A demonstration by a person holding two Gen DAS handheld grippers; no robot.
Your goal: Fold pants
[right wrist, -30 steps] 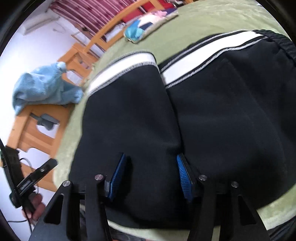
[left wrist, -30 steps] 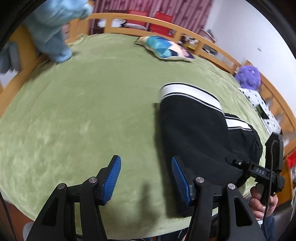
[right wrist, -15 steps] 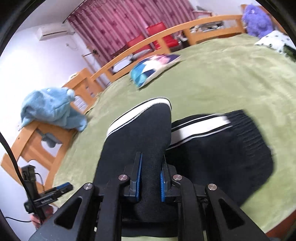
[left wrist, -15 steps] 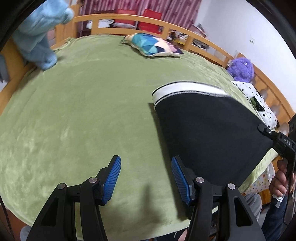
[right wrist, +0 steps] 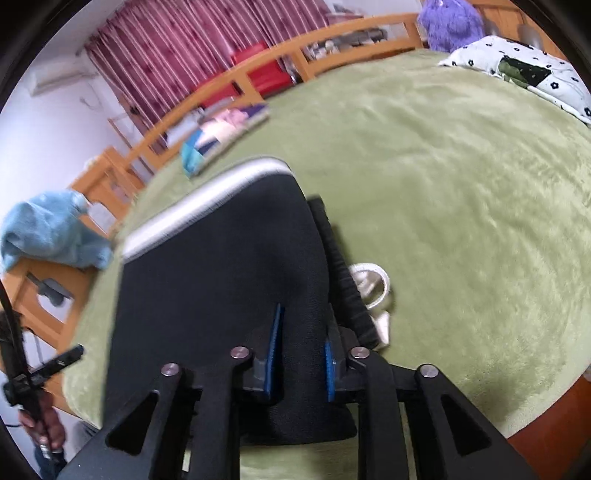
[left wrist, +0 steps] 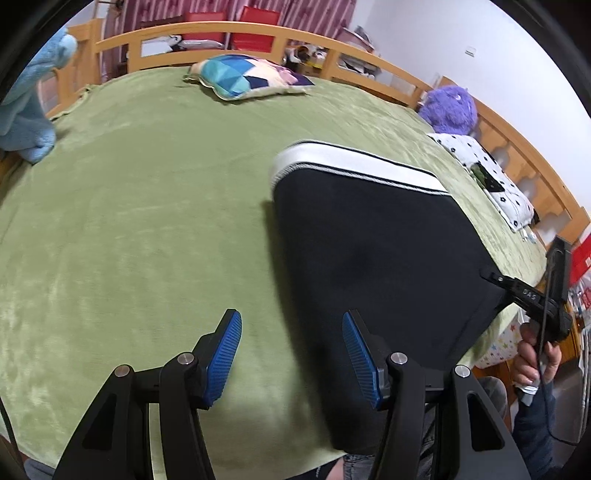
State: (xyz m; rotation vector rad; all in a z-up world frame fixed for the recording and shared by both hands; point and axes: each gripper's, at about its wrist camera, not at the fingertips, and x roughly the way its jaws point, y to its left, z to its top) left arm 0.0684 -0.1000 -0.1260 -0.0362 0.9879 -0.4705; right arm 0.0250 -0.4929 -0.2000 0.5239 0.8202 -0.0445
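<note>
Black pants [left wrist: 376, 251] with a white stripe along the far edge lie folded on the green bed blanket [left wrist: 147, 206]. My left gripper [left wrist: 291, 350] is open and empty, its right finger just over the pants' near left edge. My right gripper [right wrist: 301, 347] is shut on a fold of the black pants [right wrist: 221, 280] near their ribbed waistband [right wrist: 343, 273]. A white drawstring [right wrist: 373, 288] lies beside the waistband. The right gripper also shows at the right edge of the left wrist view [left wrist: 517, 291].
A colourful pillow [left wrist: 251, 77] lies at the far side of the bed. A purple plush toy [left wrist: 450, 109] and a spotted pillow [left wrist: 487, 177] sit at the right. A blue towel [left wrist: 26, 110] hangs on the wooden rail [left wrist: 258, 35] at left.
The right gripper closed on the pants, lifted the fold and carried it over, so the second striped layer is now covered. The left gripper stayed open.
</note>
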